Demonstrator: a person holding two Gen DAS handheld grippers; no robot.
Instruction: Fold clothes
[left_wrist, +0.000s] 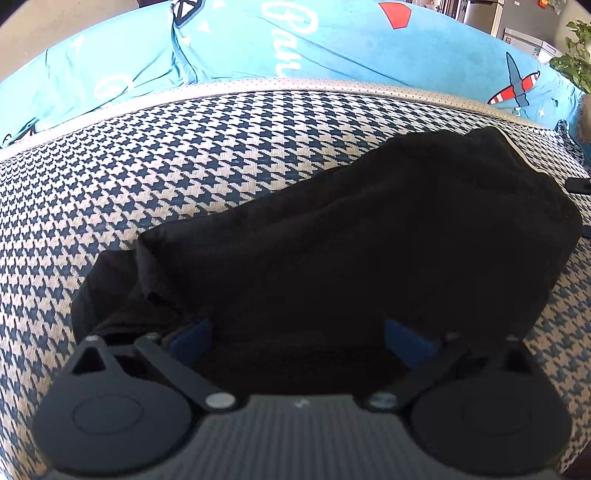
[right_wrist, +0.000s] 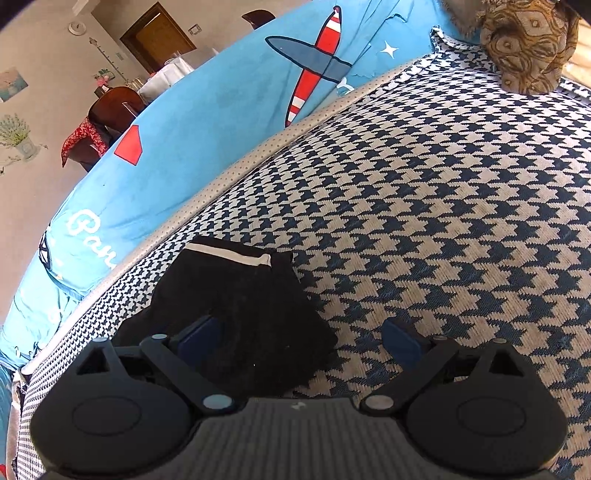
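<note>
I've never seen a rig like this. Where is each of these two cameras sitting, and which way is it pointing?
Left wrist view: sits on the left gripper, looking forward along its open fingers, low over the black garment on the checked cushion; only gripper parts show.
Right wrist view: sits on the right gripper, also open, looking across the cushion at the garment's striped end, a patterned pillow beyond; only gripper parts show.
Shared: garment, cushion and blue cover behind.

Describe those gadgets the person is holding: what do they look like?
Both look alike. The left gripper and right gripper each have a grey ribbed body, two round black discs, black link bars with silver rivets, and blue fingers. No cables or sleeves show.
</note>
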